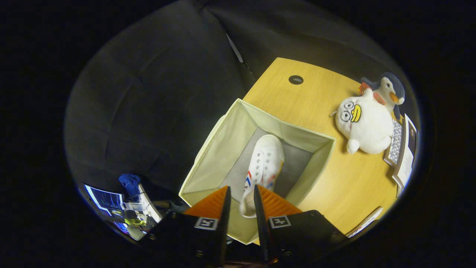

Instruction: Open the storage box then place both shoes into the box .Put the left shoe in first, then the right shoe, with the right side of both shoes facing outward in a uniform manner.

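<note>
A white lace-up shoe (264,163) with red and blue side stripes hangs heel-up inside the open pale fabric storage box (223,149), its heel clamped between the gripper (242,193) fingers; the box sits on a wooden table (346,186) near a plush duck (364,126)

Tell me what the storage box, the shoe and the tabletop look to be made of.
Storage box: soft fabric, matte; its pale walls sag and crease. Shoe, its heel gripped between the gripper fingers: probably white canvas, with eyelets and a smoother toe cap. Tabletop: wood-grain laminate or veneer, going by the fine streaks and slight sheen.
</note>
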